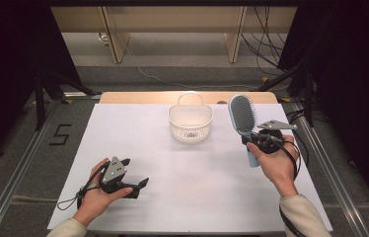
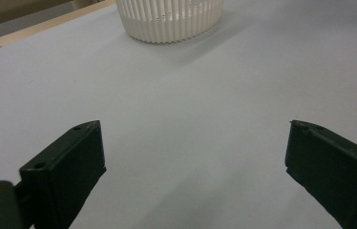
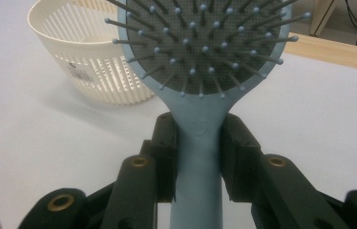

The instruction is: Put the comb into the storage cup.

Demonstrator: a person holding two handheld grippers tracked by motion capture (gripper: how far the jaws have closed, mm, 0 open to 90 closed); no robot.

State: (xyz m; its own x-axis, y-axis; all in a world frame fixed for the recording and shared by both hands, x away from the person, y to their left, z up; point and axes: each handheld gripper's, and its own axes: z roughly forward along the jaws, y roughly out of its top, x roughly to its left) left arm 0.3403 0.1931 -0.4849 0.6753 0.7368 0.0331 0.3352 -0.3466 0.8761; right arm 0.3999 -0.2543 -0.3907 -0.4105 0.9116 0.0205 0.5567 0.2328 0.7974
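Right now the right gripper point(image 1: 256, 140) clamps the handle of a pale blue hairbrush point(image 1: 242, 114), jaws pressed on both sides of it just below the bristled head, which stands up above the table point(image 1: 138, 148). White slatted basket point(image 1: 190, 123) sits just left of the brush, apart from it. Left gripper point(image 1: 135, 173) rests low near the table's front, jaws spread wide, nothing between them.
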